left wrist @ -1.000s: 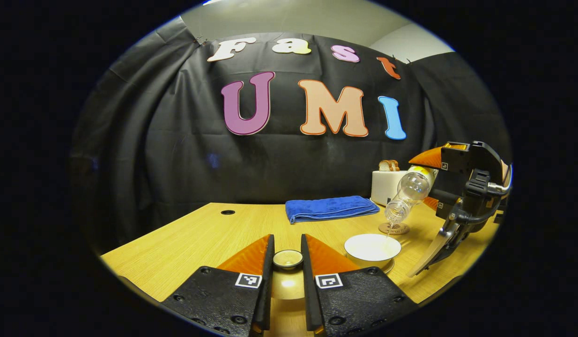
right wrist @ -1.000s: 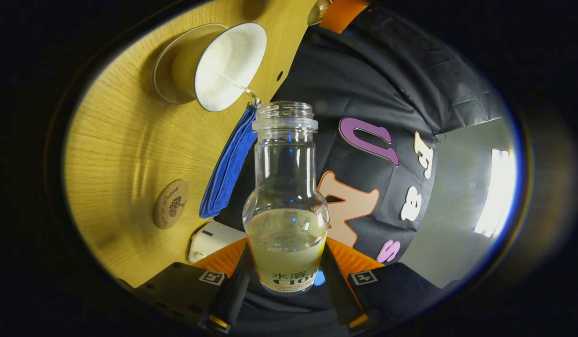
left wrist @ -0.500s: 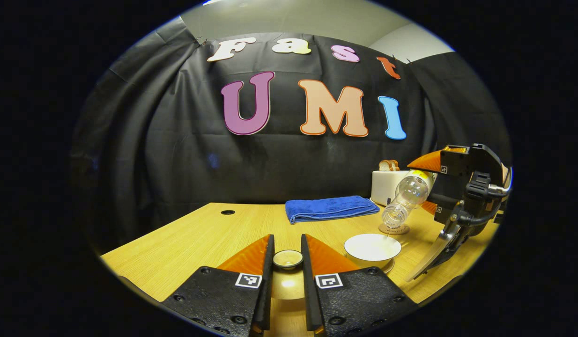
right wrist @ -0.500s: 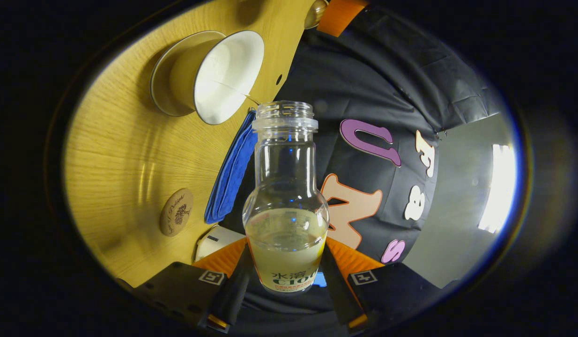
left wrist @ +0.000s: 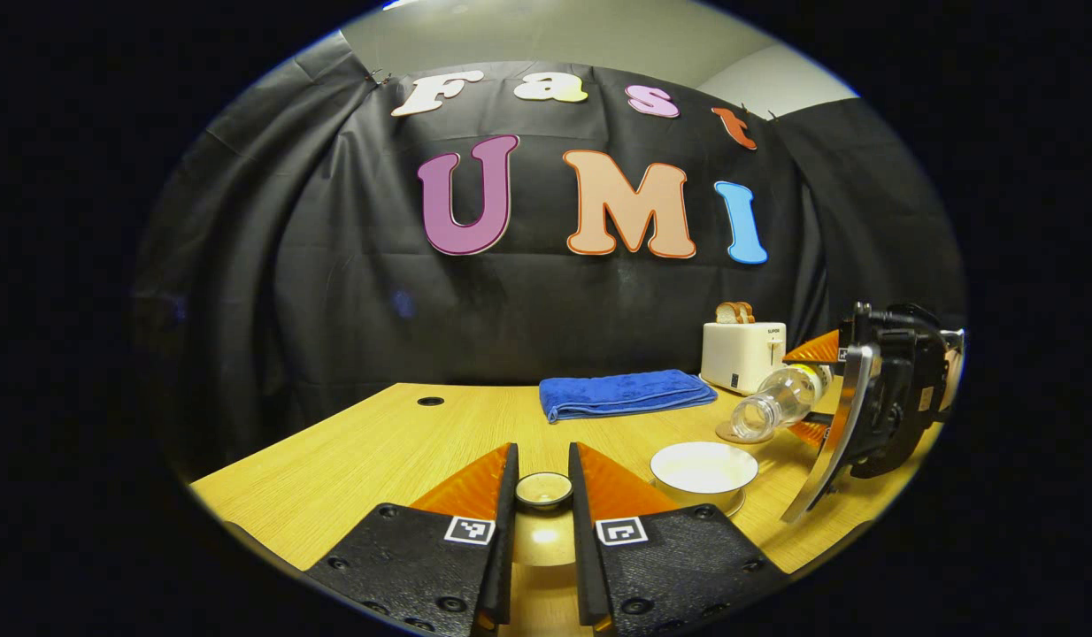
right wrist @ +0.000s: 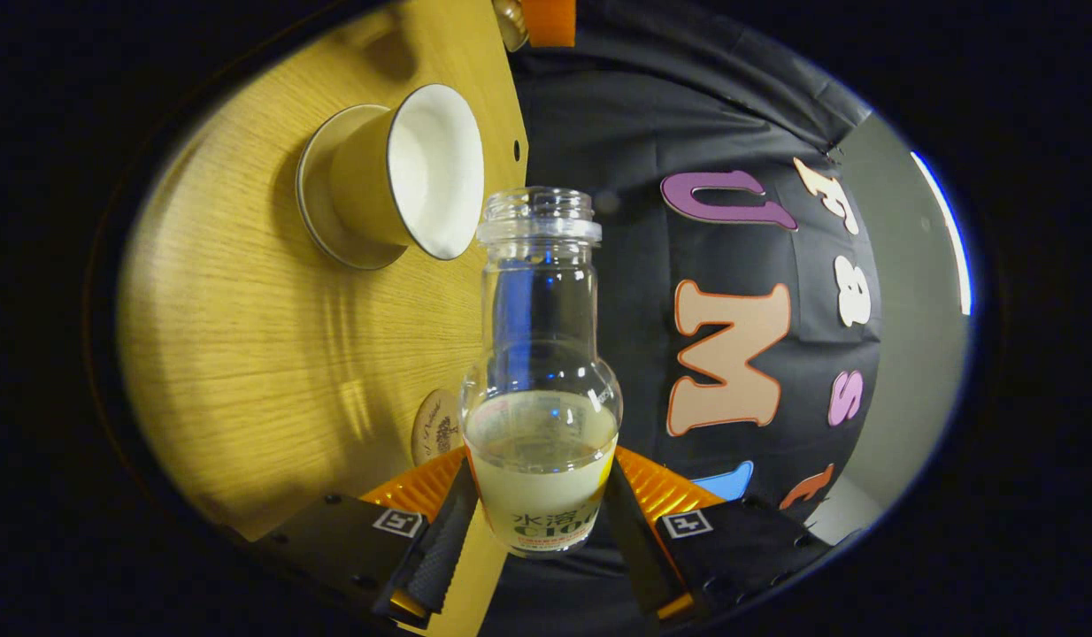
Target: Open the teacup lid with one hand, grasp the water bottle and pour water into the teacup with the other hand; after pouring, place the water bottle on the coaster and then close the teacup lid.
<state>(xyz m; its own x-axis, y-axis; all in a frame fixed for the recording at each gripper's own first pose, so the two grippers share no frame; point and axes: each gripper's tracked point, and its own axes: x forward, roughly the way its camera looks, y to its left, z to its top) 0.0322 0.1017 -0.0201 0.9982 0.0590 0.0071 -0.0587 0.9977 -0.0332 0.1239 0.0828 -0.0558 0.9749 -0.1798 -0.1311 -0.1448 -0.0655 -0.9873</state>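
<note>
My left gripper is shut on the teacup lid and holds it just above the table, left of the cup. The open teacup, white inside, stands on its saucer to the right. Beyond it my right gripper is shut on the clear water bottle, which lies almost level with its mouth pointing left over the round wooden coaster. In the right gripper view the capless bottle, about a third full, sits between my fingers, with the teacup upper left and the coaster partly behind the bottle.
A folded blue towel lies at the back of the wooden table. A white toaster with bread in it stands at the back right. A small cable hole is at the table's back left.
The bottle has tipped back from its steep pouring angle to nearly level and the stream into the cup has stopped. My right gripper has dropped lower and rotated. My left gripper has not moved.
</note>
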